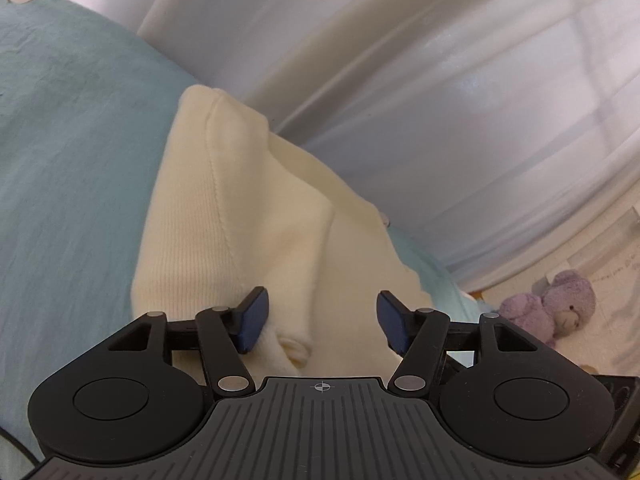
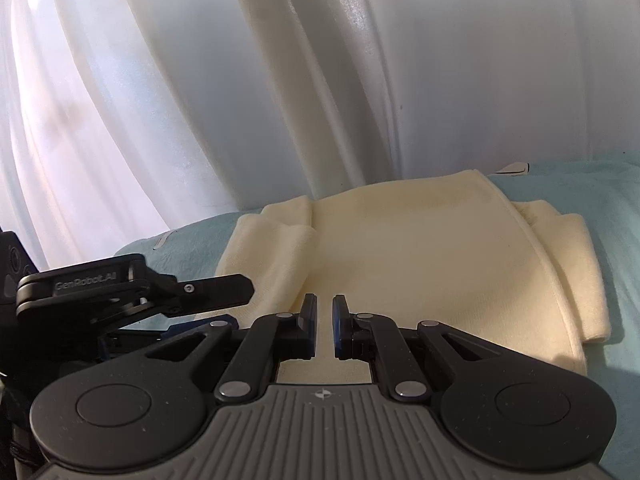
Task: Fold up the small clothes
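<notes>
A cream knit garment [image 1: 248, 216] lies partly folded on a light blue sheet [image 1: 72, 152]. My left gripper [image 1: 322, 320] is open, its blue pads on either side of the garment's near edge, holding nothing. In the right wrist view the same garment [image 2: 420, 260] lies flat with a sleeve folded in at the left and another layer sticking out at the right. My right gripper [image 2: 325, 320] sits over the garment's near edge with its jaws almost together and a narrow gap between the pads; no cloth shows between them. The left gripper's body [image 2: 132, 284] shows at the left of that view.
White sheer curtains [image 2: 280, 80] hang close behind the bed along its far edge. A purple plush toy [image 1: 552, 308] lies on a pale surface beyond the bed at the right of the left wrist view. The blue sheet [image 2: 624, 240] extends to the right.
</notes>
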The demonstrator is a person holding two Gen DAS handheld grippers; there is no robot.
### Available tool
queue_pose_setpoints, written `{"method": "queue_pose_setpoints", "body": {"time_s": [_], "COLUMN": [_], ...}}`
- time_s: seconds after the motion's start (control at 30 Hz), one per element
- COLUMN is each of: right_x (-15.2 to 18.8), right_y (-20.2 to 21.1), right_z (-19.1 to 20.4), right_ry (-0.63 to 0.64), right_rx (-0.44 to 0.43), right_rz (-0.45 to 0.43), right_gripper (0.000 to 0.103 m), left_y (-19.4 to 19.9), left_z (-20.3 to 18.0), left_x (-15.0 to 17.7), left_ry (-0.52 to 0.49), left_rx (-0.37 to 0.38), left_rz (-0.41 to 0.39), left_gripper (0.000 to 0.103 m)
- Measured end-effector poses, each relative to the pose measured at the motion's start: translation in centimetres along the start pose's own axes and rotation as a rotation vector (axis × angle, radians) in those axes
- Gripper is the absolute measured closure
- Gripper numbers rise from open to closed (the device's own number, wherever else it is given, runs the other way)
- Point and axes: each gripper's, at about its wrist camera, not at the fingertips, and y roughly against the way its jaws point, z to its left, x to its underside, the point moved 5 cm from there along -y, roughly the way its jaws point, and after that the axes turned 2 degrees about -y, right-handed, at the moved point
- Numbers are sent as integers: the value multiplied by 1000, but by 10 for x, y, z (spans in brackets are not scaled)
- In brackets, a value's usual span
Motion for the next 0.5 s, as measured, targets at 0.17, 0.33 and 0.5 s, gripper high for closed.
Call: {"method": "queue_pose_setpoints", "body": {"time_s": [0.17, 0.33, 0.5], "right_x": [-13, -22, -1], "right_y": [-11, -47, -81], "right_z": [16, 45, 45], "right_ry": [40, 83, 120], "right_rx": [-51, -119, -73], "right_rz": [9, 67, 203], "right_gripper": [95, 95, 96], "left_y": [47, 50, 49], "left_z": [11, 32, 41], "left_x": [5, 5, 17], "left_ry": [76, 121, 128], "left_rx": [14, -128, -158], "left_rz": [-75, -95, -72], "left_gripper": [37, 40, 41]}}
